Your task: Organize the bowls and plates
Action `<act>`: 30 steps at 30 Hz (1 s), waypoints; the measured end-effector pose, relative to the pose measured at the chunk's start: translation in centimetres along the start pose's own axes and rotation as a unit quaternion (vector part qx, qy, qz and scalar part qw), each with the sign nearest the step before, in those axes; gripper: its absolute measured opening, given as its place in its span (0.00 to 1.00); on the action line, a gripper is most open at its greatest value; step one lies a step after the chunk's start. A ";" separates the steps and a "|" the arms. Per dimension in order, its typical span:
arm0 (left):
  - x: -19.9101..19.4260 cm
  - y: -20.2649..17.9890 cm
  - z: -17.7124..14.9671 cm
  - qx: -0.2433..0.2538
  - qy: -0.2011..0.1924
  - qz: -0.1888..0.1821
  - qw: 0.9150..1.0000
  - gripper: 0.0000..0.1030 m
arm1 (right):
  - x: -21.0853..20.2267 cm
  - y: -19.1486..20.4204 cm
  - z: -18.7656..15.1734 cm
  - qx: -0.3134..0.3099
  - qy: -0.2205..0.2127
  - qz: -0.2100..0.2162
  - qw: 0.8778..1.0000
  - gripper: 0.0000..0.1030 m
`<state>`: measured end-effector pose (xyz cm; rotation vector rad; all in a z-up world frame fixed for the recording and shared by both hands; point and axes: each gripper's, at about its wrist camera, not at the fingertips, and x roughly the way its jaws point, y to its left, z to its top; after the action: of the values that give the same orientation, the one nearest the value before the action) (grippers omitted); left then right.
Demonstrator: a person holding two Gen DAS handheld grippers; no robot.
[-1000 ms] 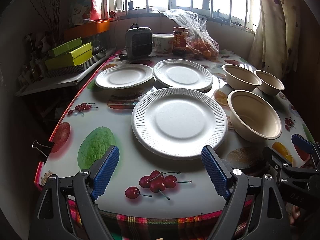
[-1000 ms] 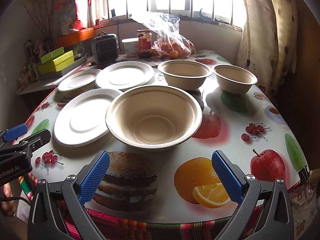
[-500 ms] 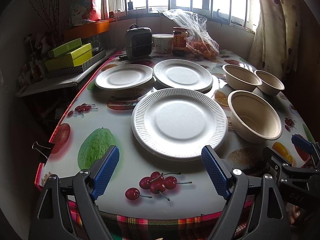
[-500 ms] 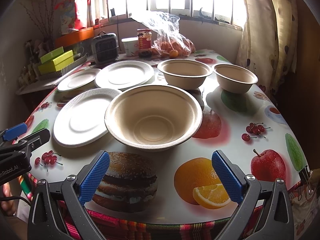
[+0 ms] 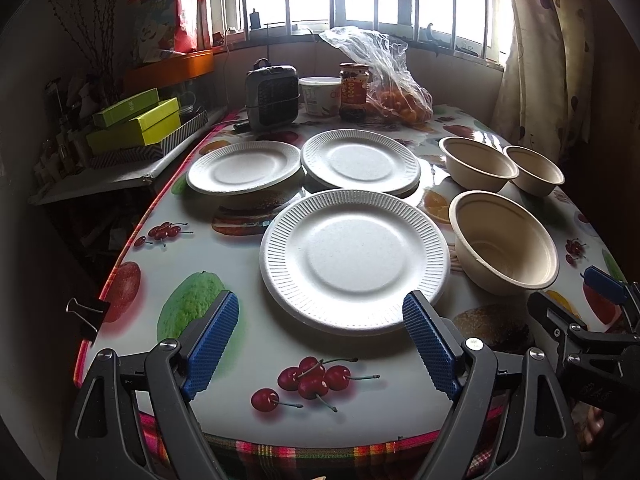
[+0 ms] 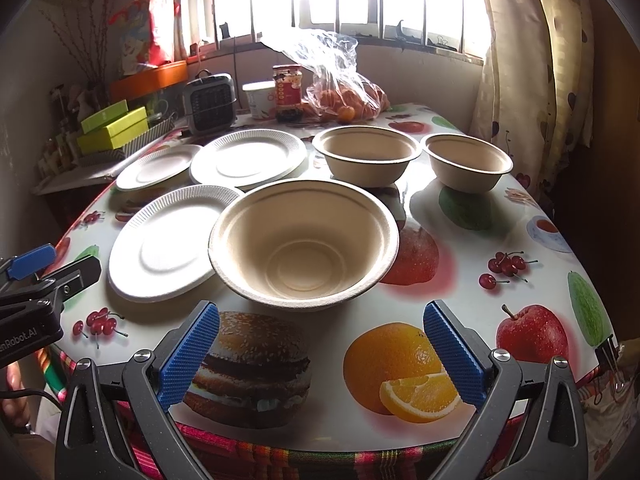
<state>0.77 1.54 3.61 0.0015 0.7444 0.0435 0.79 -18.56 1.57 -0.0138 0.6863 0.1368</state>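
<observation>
Left wrist view: the left gripper (image 5: 320, 344) hangs at the near edge of the table (image 5: 248, 364), jaws spread wide and holding nothing. The near plate (image 5: 354, 260) lies straight ahead of it, its near rim just beyond the blue pads (image 5: 428, 346) — not touching them. Two more plates sit toward the far edge: the left plate (image 5: 244, 166) and the far plate (image 5: 360, 162), rims close together, perhaps overlapping. The near bowl (image 5: 506, 246) stands just right of the near plate, with the mid bowl (image 5: 478, 164) and the small bowl (image 5: 534, 170) behind it toward the far right corner. The right gripper shows at the lower right of this view.

Right wrist view: the right gripper (image 6: 320, 354) is likewise spread and empty at the near edge, with the near bowl (image 6: 304, 242) dead ahead and apart from the pads. Its rim overhangs the near plate (image 6: 160, 252) on the left. The mid bowl (image 6: 366, 154) and small bowl (image 6: 468, 160) stand near each other toward the far edge.

Against the pictures of a second ago almost nothing has changed — both grippers have stayed put, at most creeping a shade closer, and every plate and bowl lies as it did. So sorting has not begun; I judge this the pause before the first reach, likely plate for the left, bowl for the right.
</observation>
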 end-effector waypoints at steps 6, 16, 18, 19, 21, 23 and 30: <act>0.3 -0.5 1.7 0.001 -0.008 -0.046 0.999 0.82 | -0.8 -1.8 1.5 0.018 -0.023 0.003 1.000 1.00; 4.0 -3.9 4.1 -0.010 0.047 -0.178 0.983 0.82 | -0.3 -8.0 3.8 0.084 -0.034 -0.044 0.995 1.00; 4.8 -4.8 4.2 -0.008 0.060 -0.181 0.982 0.82 | -0.1 -8.7 3.8 0.091 -0.031 -0.049 0.994 1.00; 5.1 -5.2 4.2 -0.007 0.064 -0.185 0.981 0.82 | 0.1 -9.1 3.8 0.094 -0.029 -0.050 0.994 1.00; 5.7 -5.8 4.3 -0.010 0.076 -0.195 0.978 0.82 | 0.4 -9.6 3.6 0.099 -0.023 -0.051 0.994 1.00; 6.1 -6.2 4.4 -0.019 0.085 -0.212 0.973 0.82 | 0.8 -10.0 3.4 0.104 -0.016 -0.050 0.993 1.00; 6.6 -8.5 4.9 -0.001 0.095 -0.227 0.969 0.82 | 1.4 -11.6 3.0 0.121 -0.006 -0.056 0.991 1.00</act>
<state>9.29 -6.59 2.58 -0.1767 0.9214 -0.3978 5.26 -29.74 2.60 0.1818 0.6853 -0.0548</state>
